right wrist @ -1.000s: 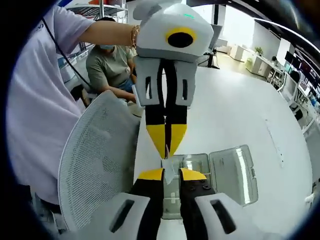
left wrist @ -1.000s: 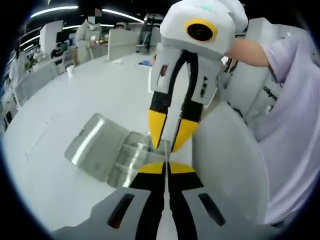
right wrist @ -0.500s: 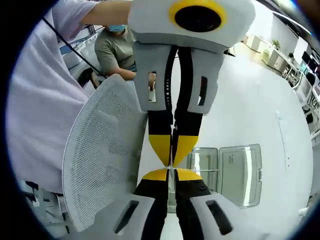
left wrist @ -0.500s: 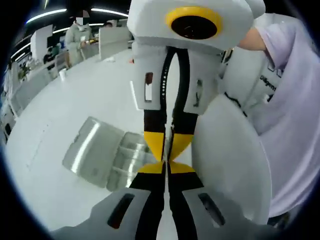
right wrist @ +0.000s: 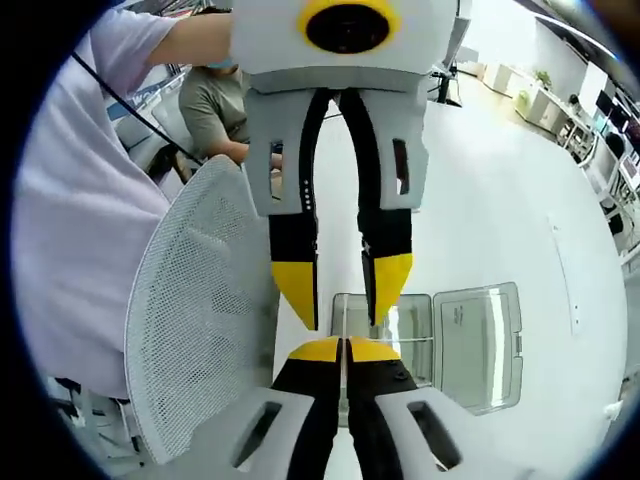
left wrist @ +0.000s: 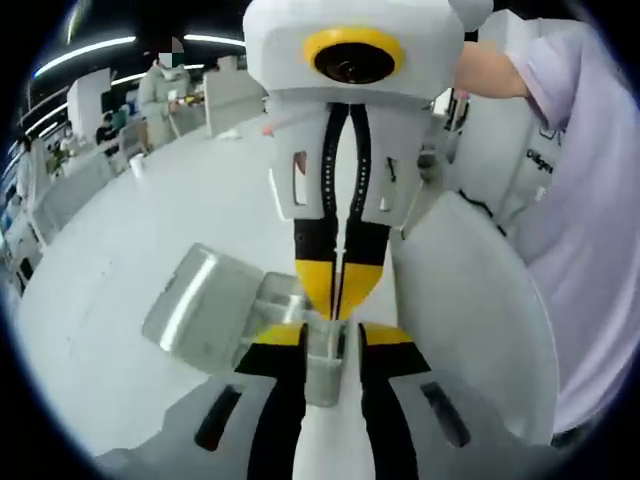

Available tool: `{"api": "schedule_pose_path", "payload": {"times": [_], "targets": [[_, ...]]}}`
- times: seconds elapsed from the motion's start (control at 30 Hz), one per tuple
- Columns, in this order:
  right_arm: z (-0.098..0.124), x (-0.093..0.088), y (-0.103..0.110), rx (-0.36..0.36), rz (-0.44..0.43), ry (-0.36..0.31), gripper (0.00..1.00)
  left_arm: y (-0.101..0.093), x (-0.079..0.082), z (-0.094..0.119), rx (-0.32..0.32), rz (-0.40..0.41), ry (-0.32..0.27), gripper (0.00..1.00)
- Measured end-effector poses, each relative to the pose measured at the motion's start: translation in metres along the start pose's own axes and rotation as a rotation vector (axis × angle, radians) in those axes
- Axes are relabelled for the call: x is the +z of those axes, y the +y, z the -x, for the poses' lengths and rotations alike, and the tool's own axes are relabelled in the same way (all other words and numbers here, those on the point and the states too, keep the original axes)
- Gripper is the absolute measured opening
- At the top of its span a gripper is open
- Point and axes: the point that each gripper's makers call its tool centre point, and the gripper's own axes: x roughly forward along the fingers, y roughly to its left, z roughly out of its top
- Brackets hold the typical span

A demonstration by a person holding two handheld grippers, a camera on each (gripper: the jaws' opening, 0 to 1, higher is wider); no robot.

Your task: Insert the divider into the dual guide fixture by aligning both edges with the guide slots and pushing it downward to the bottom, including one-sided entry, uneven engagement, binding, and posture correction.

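A thin clear divider [right wrist: 343,312] stands edge-on over the clear plastic guide fixture [right wrist: 405,330], whose lid [right wrist: 482,345] lies open to the side. My right gripper [right wrist: 343,350] is shut on the divider's near edge. The left gripper [right wrist: 342,290] comes down opposite it with its jaws open, one on each side of the divider and apart from it. In the left gripper view, the left gripper [left wrist: 330,336] is open around the clear divider [left wrist: 322,358], the right gripper [left wrist: 340,288] pinches it from above, and the fixture [left wrist: 268,305] lies just behind.
A white mesh chair back [right wrist: 195,330] stands close beside the table edge, also seen as the chair back [left wrist: 470,320]. A person in a lilac shirt [right wrist: 70,220] holds both grippers. Another person [right wrist: 215,110] sits behind. The white table [right wrist: 480,210] stretches beyond the fixture.
The left gripper's jaws have opened and let go of the divider. The right gripper stays shut on it. Both grippers remain tip to tip over the fixture.
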Motion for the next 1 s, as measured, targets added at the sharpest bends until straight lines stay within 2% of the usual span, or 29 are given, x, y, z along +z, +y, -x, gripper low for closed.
{"api": "schedule_pose_path", "payload": {"times": [0.07,0.23,0.53,0.8,1.0], "targets": [[0.004,0.001,-0.003,-0.01,-0.006,-0.013,0.0,0.002,-0.002,0.008,0.019,0.041,-0.022,0.24],[0.01,-0.002,-0.015,-0.04,-0.026,-0.013,0.0,0.007,-0.01,0.027,0.069,0.084,-0.074,0.26],[0.009,-0.013,-0.03,-0.093,-0.068,-0.002,0.0,0.004,-0.029,0.057,0.134,0.144,-0.107,0.31],[-0.016,-0.029,-0.037,-0.086,-0.08,0.047,0.0,-0.004,-0.024,0.077,0.168,0.166,-0.15,0.32],[-0.031,-0.039,-0.034,-0.057,-0.072,0.087,0.0,0.0,-0.032,0.085,0.189,0.189,-0.153,0.32]]}}
